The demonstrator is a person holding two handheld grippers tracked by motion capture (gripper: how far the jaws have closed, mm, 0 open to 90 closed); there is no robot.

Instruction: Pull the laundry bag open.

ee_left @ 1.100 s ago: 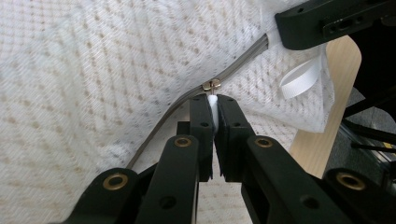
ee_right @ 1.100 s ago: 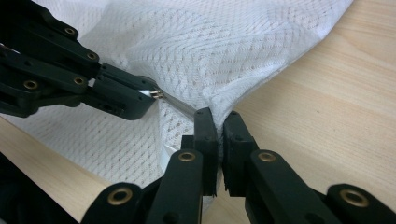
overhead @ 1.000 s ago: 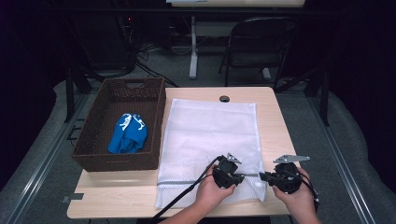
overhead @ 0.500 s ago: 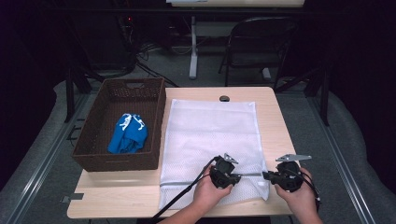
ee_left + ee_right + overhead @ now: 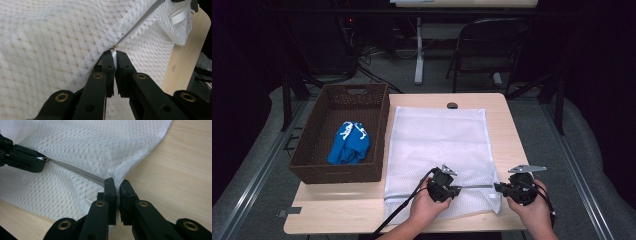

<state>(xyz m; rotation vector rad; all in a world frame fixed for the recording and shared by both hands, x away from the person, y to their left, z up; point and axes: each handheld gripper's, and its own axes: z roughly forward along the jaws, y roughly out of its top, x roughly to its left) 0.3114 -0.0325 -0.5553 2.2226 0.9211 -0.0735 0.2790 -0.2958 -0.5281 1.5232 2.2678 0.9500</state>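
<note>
A pale wooden desk (image 5: 512, 135) is standing on grey carpet (image 5: 572, 150) in a dim room, light falling mostly on its top. Beyond its far edge a dark folding chair (image 5: 489, 47) is sitting beside a white table leg (image 5: 418, 50), with cables (image 5: 372, 55) trailing across the floor in shadow.

We cannot make out the zipper pull (image 5: 114, 53) itself: the left gripper (image 5: 114, 55) hides all but a white sliver of it between its closed jaws. The mesh bag (image 5: 57, 45) runs off that view at nine and twelve o'clock, blurred near the lens. The right gripper (image 5: 116, 185) covers the bag's corner (its edge vanishes between the jaws).
</note>
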